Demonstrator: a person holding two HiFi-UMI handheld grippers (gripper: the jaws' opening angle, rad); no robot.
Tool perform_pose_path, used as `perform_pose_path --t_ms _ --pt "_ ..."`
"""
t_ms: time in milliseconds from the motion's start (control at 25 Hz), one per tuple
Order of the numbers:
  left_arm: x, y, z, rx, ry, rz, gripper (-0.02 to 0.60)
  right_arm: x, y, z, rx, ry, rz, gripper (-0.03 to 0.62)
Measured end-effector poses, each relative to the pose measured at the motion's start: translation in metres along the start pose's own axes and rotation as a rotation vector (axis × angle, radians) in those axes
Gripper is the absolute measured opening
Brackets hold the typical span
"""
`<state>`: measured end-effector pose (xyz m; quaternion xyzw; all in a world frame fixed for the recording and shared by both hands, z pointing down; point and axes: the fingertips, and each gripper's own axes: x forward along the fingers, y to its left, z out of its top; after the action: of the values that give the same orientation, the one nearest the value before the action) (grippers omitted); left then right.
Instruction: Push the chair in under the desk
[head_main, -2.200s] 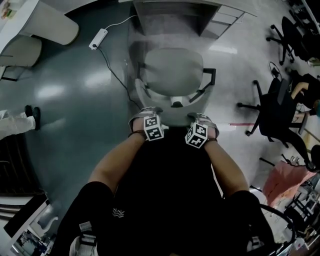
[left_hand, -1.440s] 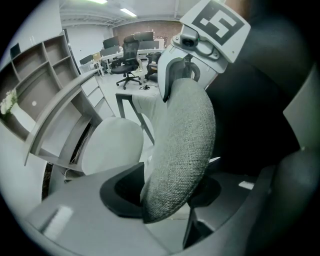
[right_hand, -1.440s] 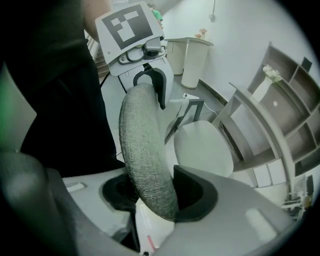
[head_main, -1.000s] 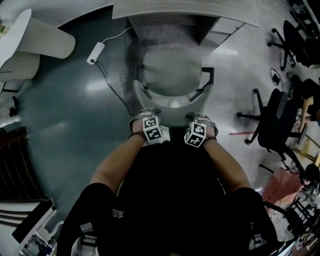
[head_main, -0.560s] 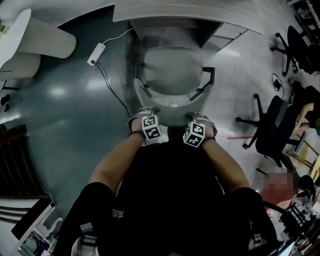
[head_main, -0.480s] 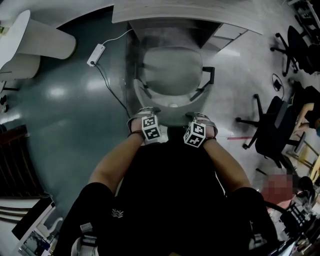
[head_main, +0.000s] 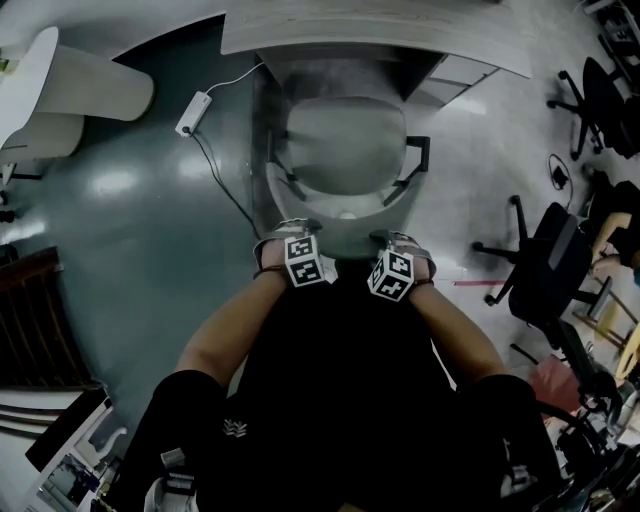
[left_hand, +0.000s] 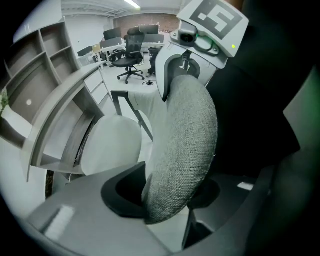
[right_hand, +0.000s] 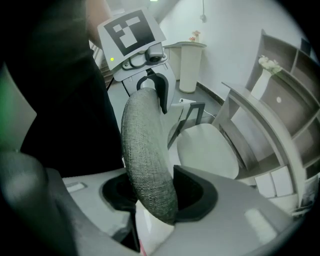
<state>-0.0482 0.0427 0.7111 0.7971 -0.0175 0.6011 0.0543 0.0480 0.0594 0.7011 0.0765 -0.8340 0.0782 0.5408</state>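
A grey office chair stands in front of the desk (head_main: 370, 30), its seat (head_main: 345, 140) partly under the desk edge. My left gripper (head_main: 290, 228) and right gripper (head_main: 393, 238) both sit on the top edge of the fabric backrest (head_main: 340, 215). In the left gripper view the backrest (left_hand: 185, 150) fills the gap of the left gripper (left_hand: 170, 195), whose jaws have just been closing on it. The right gripper (right_hand: 157, 192) clamps the backrest (right_hand: 145, 150) too. Beyond lie the seat (right_hand: 205, 150) and the desk (right_hand: 270, 125).
A power strip (head_main: 196, 100) with its cable lies on the floor left of the chair. A drawer unit (head_main: 455, 70) stands under the desk's right end. Black office chairs (head_main: 545, 250) stand at the right. A white pedestal table (head_main: 80, 85) is at the far left.
The chair has rolled toward the desk, with both grippers staying on its backrest. More of the seat's front now lies under the desk edge.
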Motion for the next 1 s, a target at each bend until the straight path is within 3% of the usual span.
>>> perform_pose_path --t_ms 440,1000 --pt "-0.002 -0.004 0.007 0.075 0.055 -0.005 0.173 0.0 0.003 -0.003 0.044 -0.042 0.015 0.169" --pt "0.01 0.017 -0.002 0.045 0.042 0.006 0.164 0.015 -0.019 0.0 0.003 -0.008 0.026 0.169"
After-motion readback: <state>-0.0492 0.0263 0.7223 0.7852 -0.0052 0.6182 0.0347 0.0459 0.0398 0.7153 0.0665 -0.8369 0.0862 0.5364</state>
